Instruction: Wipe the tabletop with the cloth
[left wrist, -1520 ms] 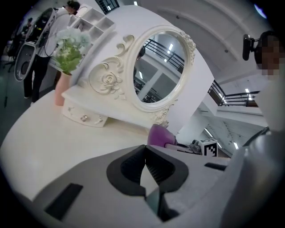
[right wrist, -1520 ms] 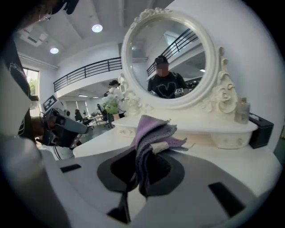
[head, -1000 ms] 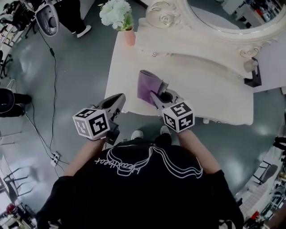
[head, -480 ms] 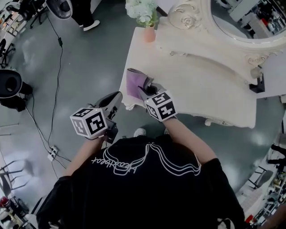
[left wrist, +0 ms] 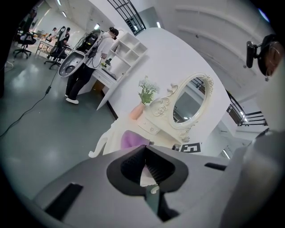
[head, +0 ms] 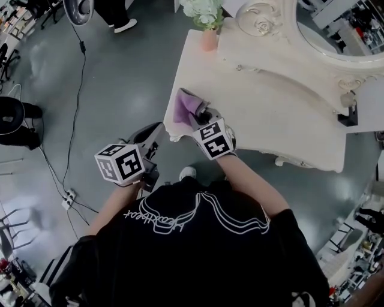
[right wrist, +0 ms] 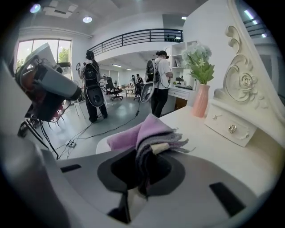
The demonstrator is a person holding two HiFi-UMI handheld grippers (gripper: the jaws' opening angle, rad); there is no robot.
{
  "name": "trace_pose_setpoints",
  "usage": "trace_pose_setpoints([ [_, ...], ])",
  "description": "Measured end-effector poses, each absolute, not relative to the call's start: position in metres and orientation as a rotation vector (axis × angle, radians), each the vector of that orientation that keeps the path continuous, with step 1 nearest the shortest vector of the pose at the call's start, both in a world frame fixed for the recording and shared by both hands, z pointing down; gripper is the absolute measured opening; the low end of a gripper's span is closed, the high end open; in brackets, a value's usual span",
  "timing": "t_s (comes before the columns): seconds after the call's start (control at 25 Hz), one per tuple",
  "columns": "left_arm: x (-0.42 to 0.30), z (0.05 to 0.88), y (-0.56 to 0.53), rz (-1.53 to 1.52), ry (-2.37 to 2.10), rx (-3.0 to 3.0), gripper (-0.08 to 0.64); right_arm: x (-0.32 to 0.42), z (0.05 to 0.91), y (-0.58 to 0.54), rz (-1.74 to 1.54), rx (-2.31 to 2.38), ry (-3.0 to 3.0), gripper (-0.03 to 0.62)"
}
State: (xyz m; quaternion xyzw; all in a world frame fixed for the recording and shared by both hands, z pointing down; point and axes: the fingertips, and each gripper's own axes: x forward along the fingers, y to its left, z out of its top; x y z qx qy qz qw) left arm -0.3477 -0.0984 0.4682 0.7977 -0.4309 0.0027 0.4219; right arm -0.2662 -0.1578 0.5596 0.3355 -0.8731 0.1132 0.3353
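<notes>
- Head view: the right gripper (head: pixel 197 115) reaches over the front edge of the tabletop (head: pixel 273 123), close to its front left corner.
- The cloth (head: pixel 185 104) is purple and bunched. It lies on the tabletop right at the left edge, just beyond the front left corner.
- Right gripper view: the jaws are clamped on the near end of the cloth (right wrist: pixel 149 133). Grey and lilac folds are squeezed between the pads, and the rest fans out ahead onto the white surface.
- The left gripper (head: pixel 153 131) hangs off the tabletop, over the grey floor (head: pixel 114 90), just beside the front left corner. It is apart from the cloth.
- Left gripper view: the jaws are drawn narrow with their tips meeting, and nothing is between them. Past them are a curled table leg (left wrist: pixel 99 146) and a bit of the cloth.
- A pink vase (head: pixel 209 41) with pale flowers (head: pixel 203 8) stands at the far left corner of the tabletop.
- An oval mirror (head: pixel 339 33) in a carved white frame rises along the far edge. A small drawer (right wrist: pixel 229 127) with a round knob sits below it.
- A black cable (head: pixel 75 102) trails across the floor to the left.
- People with gear on their backs stand in the room beyond (right wrist: pixel 158 82).
</notes>
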Motion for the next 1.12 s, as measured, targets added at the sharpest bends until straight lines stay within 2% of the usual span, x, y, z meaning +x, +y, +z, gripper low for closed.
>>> trace_pose_setpoints([
  [0.6,-0.332,0.465,-0.108,0.037,-1.025,2.031,0.005,-0.26,0.562,-0.158,0.283,0.842,-2.26,0.044],
  [1.12,-0.309,0.461,-0.113,0.049,-1.026,2.055,0.003,-0.213,0.563,-0.155,0.314,0.905,-2.248,0.044],
])
